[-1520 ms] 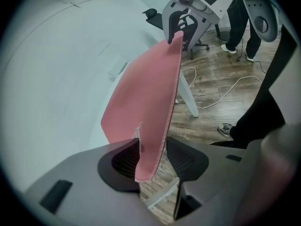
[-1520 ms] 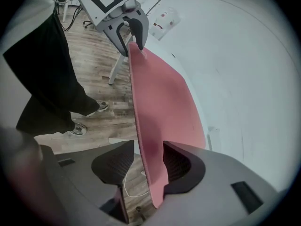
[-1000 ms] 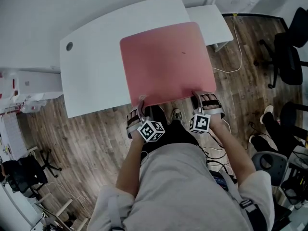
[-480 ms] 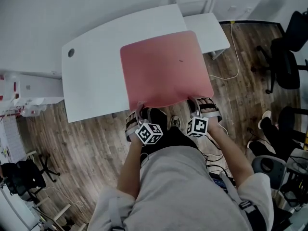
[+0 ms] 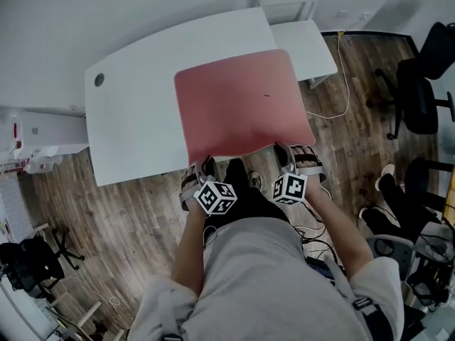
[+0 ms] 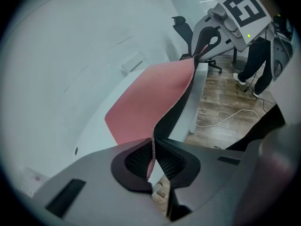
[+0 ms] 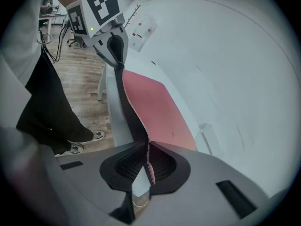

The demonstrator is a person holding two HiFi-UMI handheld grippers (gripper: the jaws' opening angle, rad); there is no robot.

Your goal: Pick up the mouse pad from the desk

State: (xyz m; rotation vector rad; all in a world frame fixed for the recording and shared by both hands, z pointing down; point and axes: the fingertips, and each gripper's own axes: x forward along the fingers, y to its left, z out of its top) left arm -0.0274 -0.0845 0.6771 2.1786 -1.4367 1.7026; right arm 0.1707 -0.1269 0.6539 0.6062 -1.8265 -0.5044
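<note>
A large pink mouse pad (image 5: 242, 109) lies on the white desk (image 5: 135, 119), its near edge lifted past the desk's front edge. My left gripper (image 5: 202, 165) pinches the near left corner, and my right gripper (image 5: 288, 151) pinches the near right corner. In the left gripper view the pad's stitched edge (image 6: 162, 119) runs into the left gripper (image 6: 153, 159), whose jaws are closing on it. In the right gripper view the pad (image 7: 153, 105) bends up into the right gripper (image 7: 146, 166), its jaws also closing on the edge. Each view shows the other gripper on the far corner.
A smaller white table (image 5: 309, 38) adjoins the desk at the back right, with a white cable (image 5: 345, 84) trailing on the wooden floor. Black office chairs (image 5: 419, 98) stand to the right. Clutter (image 5: 28, 148) sits at the left. The person's legs are right below the grippers.
Both grippers have come slightly up and back toward the person with the pad's near edge, which now curls off the desk a little more.
</note>
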